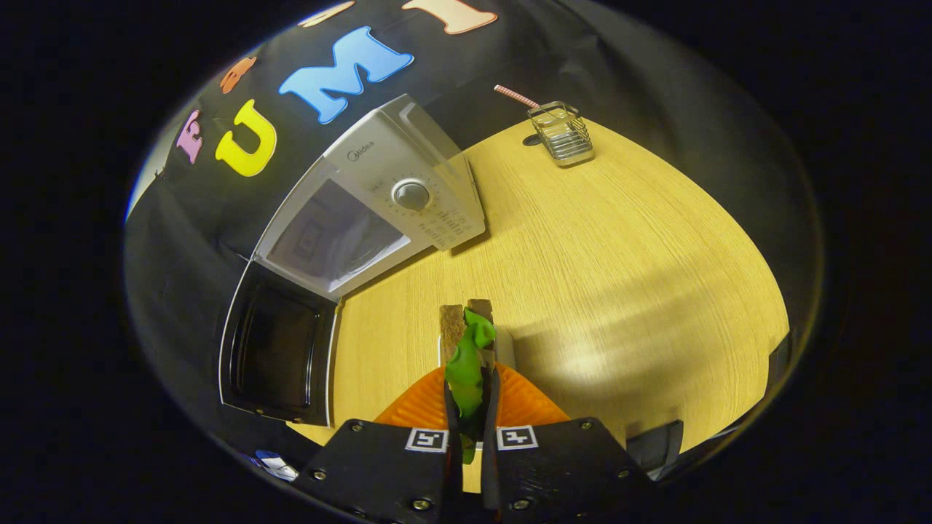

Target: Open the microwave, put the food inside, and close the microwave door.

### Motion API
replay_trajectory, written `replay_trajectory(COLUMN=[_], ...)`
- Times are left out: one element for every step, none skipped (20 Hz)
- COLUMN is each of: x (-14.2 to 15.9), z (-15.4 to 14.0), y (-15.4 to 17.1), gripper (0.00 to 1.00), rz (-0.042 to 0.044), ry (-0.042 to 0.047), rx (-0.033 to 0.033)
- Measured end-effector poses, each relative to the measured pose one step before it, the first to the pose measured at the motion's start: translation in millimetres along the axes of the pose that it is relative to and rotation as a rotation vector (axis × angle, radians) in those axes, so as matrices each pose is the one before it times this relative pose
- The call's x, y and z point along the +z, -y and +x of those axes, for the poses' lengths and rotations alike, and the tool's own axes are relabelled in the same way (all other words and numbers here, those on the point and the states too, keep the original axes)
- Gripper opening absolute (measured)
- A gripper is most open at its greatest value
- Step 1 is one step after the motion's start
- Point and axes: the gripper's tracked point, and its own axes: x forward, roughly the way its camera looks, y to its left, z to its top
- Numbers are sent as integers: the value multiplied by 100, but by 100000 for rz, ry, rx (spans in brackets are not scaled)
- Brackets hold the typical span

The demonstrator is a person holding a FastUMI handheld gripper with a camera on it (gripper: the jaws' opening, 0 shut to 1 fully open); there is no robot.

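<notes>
The white microwave (378, 196) stands on the table (619, 276), beyond the tongs (467, 324); its dark-windowed door (280, 353) hangs wide open; the green food (466, 367), leaf-like, sits pinched between both fingers, raised above the table.

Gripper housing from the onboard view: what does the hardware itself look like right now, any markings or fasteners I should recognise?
The gripper has two black, flat, angular housing plates, one for each finger. Each plate carries a square black-and-white fiducial tag near its inner edge, and small screws stud the plates. The two fingers are narrow and run forward side by side.
</notes>
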Motion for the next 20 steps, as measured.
replay_trajectory(x=[80, 181, 339, 20, 78, -39, -30, -27, -43, 8, 210, -68, -24, -183, -183, -175, -69, -23, 96, 107], z=[-425, -519, -443, -180, 107, 171, 516, 661, 937, 896, 894, 1198, 1329, 1347, 1484, 1431, 1543, 1430, 1490, 1564], y=[-730, -991, -1333, -1429, -1450, -1576, -1396, -1155, -991, -1079, -1036, -947, -649, -382, -399, -487, -306, -2, 176, 328], gripper=[10, 10, 10, 10, 10, 10, 10, 10, 10, 10, 10, 10, 10, 10, 10, 10, 10, 10, 10, 10], rz=[245, 1096, 3103, 4310, 5198, 5226, 4924, 4493, 3702, 3427, 3077, 1872, 1071, 1754, 3086, 4628, 5068, 4562, 3302, 2851], ry=[656, 1038, 1241, 1057, 747, 643, 707, 988, 996, 1438, 2280, 1874, 2347, 1951, 1777, 2036, 2274, 2393, 2836, 2982], rx=[638, 2052, 3597, 4170, 4587, 5223, 4641, 3717, 3161, 3064, 3258, 3213, 2394, 1554, 1847, 2214, 1668, 560, -73, -670])
